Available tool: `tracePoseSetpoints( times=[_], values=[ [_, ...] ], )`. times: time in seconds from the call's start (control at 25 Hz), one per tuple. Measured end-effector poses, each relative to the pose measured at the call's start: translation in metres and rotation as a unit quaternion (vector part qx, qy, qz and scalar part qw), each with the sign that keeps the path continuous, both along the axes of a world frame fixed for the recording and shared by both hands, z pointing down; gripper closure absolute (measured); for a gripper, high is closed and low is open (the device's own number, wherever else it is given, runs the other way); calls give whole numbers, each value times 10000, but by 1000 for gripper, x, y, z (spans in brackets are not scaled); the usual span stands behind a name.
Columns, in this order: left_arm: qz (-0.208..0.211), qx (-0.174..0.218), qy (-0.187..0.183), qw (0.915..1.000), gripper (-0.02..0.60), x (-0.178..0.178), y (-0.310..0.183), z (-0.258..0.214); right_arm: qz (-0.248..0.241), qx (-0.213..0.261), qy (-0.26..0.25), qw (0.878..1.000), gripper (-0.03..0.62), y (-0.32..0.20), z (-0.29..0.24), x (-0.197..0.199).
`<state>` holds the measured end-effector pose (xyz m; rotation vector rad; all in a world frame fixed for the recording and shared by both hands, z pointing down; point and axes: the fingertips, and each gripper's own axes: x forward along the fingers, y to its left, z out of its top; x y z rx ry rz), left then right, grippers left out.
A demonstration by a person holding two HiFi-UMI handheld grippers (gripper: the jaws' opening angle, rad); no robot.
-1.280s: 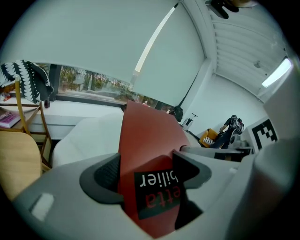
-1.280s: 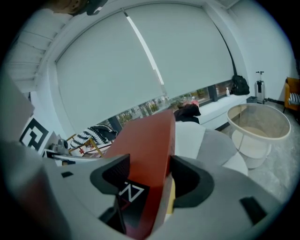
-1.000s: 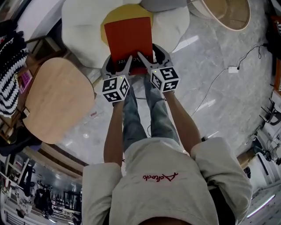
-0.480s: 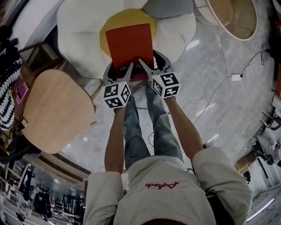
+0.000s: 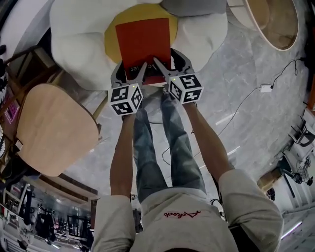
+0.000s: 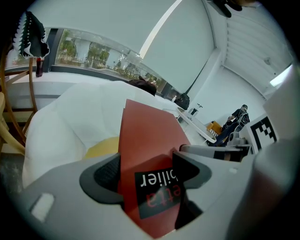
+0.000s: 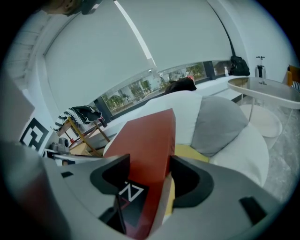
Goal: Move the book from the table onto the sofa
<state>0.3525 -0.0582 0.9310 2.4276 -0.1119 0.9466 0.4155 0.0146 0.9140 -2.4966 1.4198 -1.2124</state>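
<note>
A red book (image 5: 143, 42) with a dark label at its near end is held flat above the white sofa (image 5: 78, 34) and its round yellow cushion (image 5: 112, 37). My left gripper (image 5: 134, 74) is shut on the book's near left corner, and my right gripper (image 5: 165, 68) is shut on its near right corner. In the left gripper view the book (image 6: 149, 154) stands between the jaws of my left gripper (image 6: 149, 169), label upside down. The right gripper view shows the book (image 7: 146, 150) clamped on edge in my right gripper (image 7: 149, 180), above the yellow cushion (image 7: 190, 151).
A grey pillow (image 5: 194, 6) lies at the sofa's back right. A round wooden table (image 5: 51, 128) stands at the left, another round table (image 5: 273, 22) at the upper right. A cable and plug (image 5: 266, 88) lie on the marble floor. The person's legs (image 5: 162, 142) are below the grippers.
Both grippers have carried the book further over the sofa; it now lies more fully above the yellow cushion. The wooden table has slid away to the lower left in view.
</note>
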Motion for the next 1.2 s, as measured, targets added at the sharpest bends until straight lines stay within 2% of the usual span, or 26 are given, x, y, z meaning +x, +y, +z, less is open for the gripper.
tracePoseSetpoints(
  times=[0.84,1.2],
  values=[
    [99,-73,-449,9989,239,28,-8,156,-247,-429,-355,9981,326,-13,158,31],
    [337,-218,-708,9967,239,34,-15,198,-391,-670,-511,9957,326,-22,201,38]
  ],
)
